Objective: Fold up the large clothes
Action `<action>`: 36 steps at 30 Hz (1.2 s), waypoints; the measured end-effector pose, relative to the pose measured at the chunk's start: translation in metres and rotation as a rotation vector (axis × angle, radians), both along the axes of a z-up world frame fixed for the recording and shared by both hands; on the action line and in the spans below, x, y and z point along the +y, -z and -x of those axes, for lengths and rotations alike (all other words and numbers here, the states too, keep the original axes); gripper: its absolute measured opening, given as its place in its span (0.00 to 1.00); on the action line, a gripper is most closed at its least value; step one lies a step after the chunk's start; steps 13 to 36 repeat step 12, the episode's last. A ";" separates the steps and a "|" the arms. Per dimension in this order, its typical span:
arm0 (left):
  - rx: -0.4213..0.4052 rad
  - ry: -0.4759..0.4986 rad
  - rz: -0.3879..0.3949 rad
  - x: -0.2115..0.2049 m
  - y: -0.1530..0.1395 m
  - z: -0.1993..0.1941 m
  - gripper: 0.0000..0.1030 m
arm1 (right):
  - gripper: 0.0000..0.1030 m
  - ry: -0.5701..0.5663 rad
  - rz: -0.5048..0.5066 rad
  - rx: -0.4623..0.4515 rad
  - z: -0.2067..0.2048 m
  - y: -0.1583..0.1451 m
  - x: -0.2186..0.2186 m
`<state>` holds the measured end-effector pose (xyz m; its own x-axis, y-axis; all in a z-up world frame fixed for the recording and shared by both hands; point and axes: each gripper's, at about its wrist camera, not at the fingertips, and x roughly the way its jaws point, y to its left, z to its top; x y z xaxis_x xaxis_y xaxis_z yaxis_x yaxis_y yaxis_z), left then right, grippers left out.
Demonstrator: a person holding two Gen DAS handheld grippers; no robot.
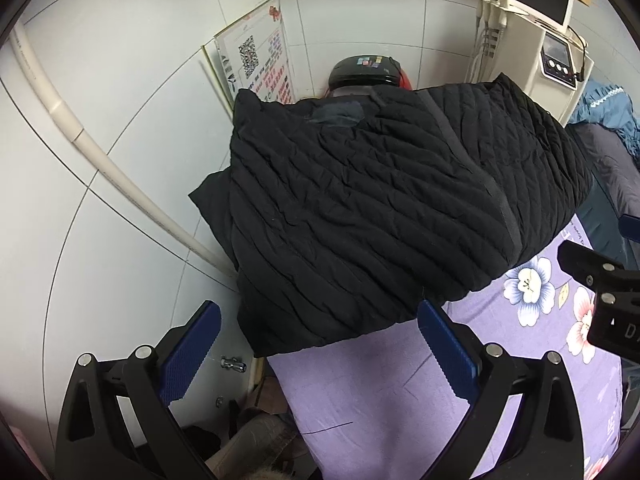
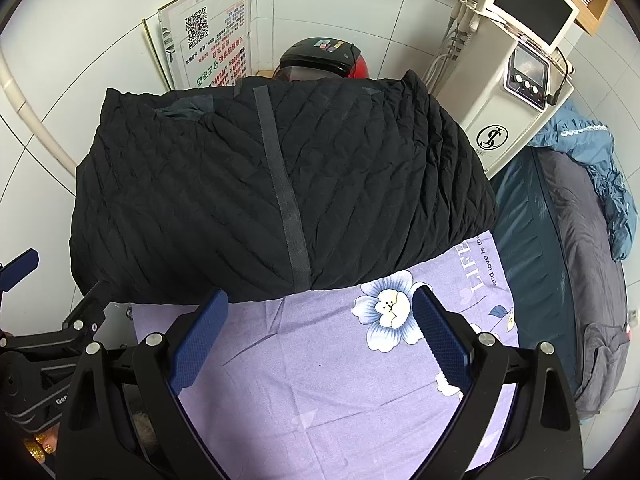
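Note:
A black quilted jacket (image 1: 360, 208) lies folded in a thick bundle on the far part of a purple floral sheet (image 1: 380, 392); it also fills the middle of the right wrist view (image 2: 280, 188). A grey strip runs across its top. My left gripper (image 1: 320, 348) is open and empty, just short of the jacket's near left corner, which overhangs the sheet's edge. My right gripper (image 2: 320, 340) is open and empty above the sheet (image 2: 320, 380), just short of the jacket's near edge. Each gripper shows at the side of the other's view.
A white tiled wall with a white pipe (image 1: 100, 152) lies to the left. A black and red helmet (image 2: 320, 60) and a poster (image 2: 208, 36) are behind the jacket. A white machine with a screen (image 2: 516, 80) stands at the back right, grey and blue bedding (image 2: 580, 220) on the right.

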<state>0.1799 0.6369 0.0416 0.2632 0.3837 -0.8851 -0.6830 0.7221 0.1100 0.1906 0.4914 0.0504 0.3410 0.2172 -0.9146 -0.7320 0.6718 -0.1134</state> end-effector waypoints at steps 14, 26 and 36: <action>0.010 0.022 0.012 -0.003 -0.002 -0.006 0.94 | 0.90 0.010 -0.007 -0.007 -0.002 -0.002 -0.001; 0.010 0.022 0.012 -0.003 -0.002 -0.006 0.94 | 0.90 0.010 -0.007 -0.007 -0.002 -0.002 -0.001; 0.010 0.022 0.012 -0.003 -0.002 -0.006 0.94 | 0.90 0.010 -0.007 -0.007 -0.002 -0.002 -0.001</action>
